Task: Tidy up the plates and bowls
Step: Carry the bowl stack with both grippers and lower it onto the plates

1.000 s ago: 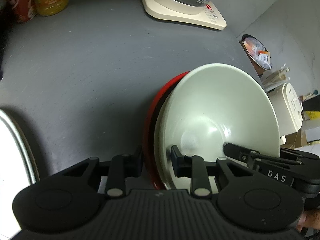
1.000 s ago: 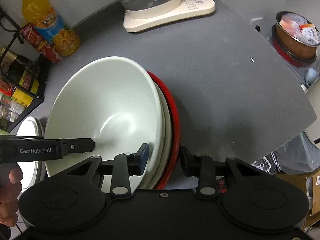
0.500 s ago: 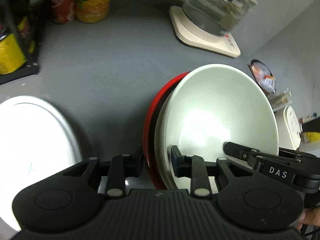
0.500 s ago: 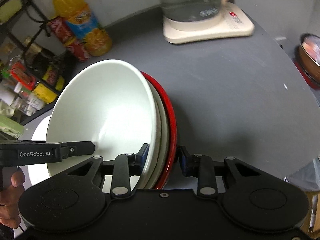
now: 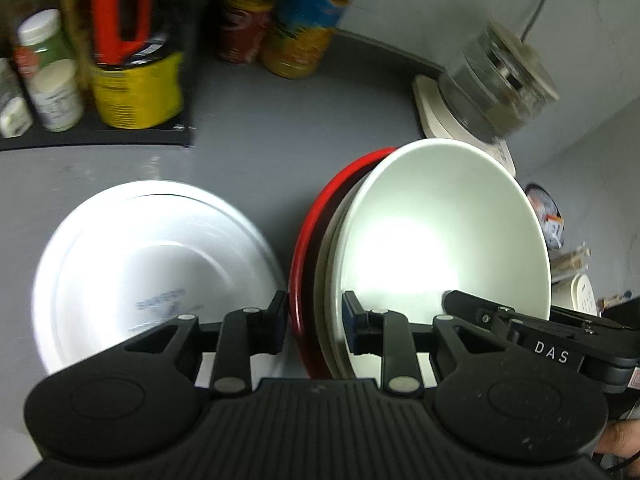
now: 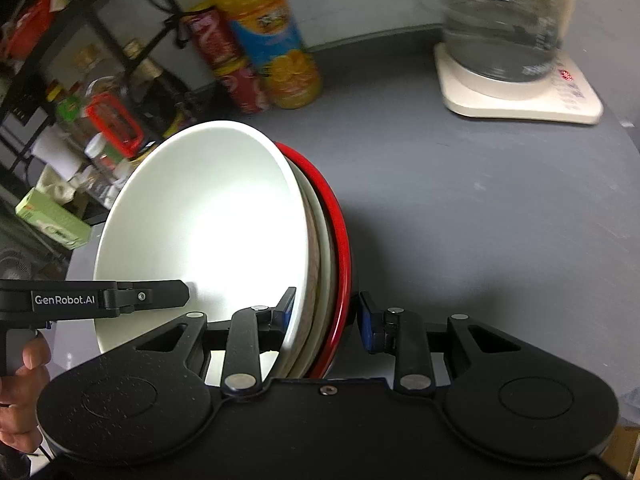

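Note:
A stack of bowls hangs above the grey counter: a white bowl [image 5: 440, 232] on top, a cream one under it and a red bowl [image 5: 308, 240] at the bottom. My left gripper [image 5: 316, 320] is shut on the stack's left rim. My right gripper [image 6: 326, 318] is shut on the opposite rim, where the white bowl [image 6: 200, 220] and the red bowl [image 6: 340, 240] show edge on. A large white plate [image 5: 152, 264] lies flat on the counter to the left of the stack in the left wrist view.
A black rack [image 6: 60, 100] with jars and bottles stands at the back left. An orange juice bottle [image 6: 268, 40] and a red can [image 6: 228, 64] stand by the wall. A glass kettle on a cream base [image 6: 516, 92] sits at the back right. A hand [image 6: 20, 392] holds the left gripper's handle.
Both grippers have carried the bowl stack to the left and upward. The white plate and the rack have come into view, and the kettle has slid to the right.

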A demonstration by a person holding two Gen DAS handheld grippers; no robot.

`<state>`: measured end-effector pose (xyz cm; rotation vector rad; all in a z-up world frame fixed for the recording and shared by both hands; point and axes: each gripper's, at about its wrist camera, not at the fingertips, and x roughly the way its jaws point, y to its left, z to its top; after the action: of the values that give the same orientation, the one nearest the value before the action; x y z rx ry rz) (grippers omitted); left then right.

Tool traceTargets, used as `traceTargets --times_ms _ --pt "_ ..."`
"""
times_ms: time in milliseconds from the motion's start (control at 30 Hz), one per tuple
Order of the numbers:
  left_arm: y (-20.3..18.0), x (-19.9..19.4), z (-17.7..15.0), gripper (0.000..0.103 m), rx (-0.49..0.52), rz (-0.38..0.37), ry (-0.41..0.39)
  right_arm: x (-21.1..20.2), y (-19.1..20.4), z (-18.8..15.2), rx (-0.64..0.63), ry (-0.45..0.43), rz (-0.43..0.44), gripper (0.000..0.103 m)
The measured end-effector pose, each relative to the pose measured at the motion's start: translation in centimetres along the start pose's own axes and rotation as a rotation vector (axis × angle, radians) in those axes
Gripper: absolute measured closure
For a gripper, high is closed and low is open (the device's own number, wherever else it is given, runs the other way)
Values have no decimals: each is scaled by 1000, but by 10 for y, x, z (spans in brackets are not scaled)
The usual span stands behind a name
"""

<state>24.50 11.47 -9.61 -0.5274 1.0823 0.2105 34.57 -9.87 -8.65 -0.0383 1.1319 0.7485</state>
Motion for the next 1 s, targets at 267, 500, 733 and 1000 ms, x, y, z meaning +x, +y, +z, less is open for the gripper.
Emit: traceTargets --times_ms 267,500,733,1000 --pt "45 -29 -3 76 -70 27 -47 12 44 6 -57 13 45 73" --pt "81 -43 -7 76 -109 52 -54 31 75 5 -74 43 68 73" --pt "110 -48 -8 76 -130 65 -39 46 98 1 -75 69 70 73" --pt "132 -45 -6 76 -136 70 -5 59 109 -7 -49 100 60 73"
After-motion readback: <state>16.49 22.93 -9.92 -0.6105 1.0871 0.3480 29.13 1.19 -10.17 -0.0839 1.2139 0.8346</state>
